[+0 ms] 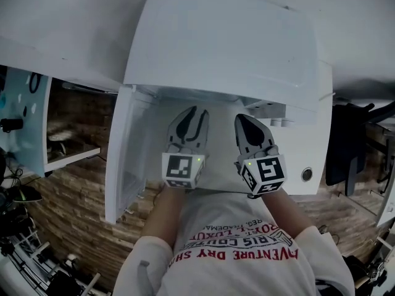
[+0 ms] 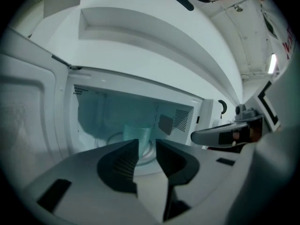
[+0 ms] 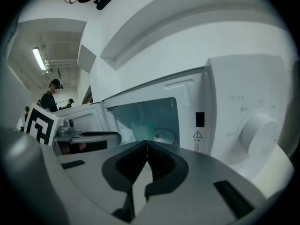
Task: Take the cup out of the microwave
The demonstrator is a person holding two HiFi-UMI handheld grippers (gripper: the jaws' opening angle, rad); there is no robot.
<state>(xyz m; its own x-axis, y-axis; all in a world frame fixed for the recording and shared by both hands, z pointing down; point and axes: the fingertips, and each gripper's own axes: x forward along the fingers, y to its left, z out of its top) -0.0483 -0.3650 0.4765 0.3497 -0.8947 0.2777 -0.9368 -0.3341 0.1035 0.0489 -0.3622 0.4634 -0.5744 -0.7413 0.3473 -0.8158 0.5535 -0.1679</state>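
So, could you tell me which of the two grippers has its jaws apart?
The left gripper: a narrow gap shows between its jaws, with the cup seen through it inside the microwave. On the right gripper the jaws are pressed together.

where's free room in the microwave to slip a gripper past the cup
Bare room lies between the cup and the cavity's left wall, and between it and the vented right wall. Crowded in front: left gripper and right gripper side by side.
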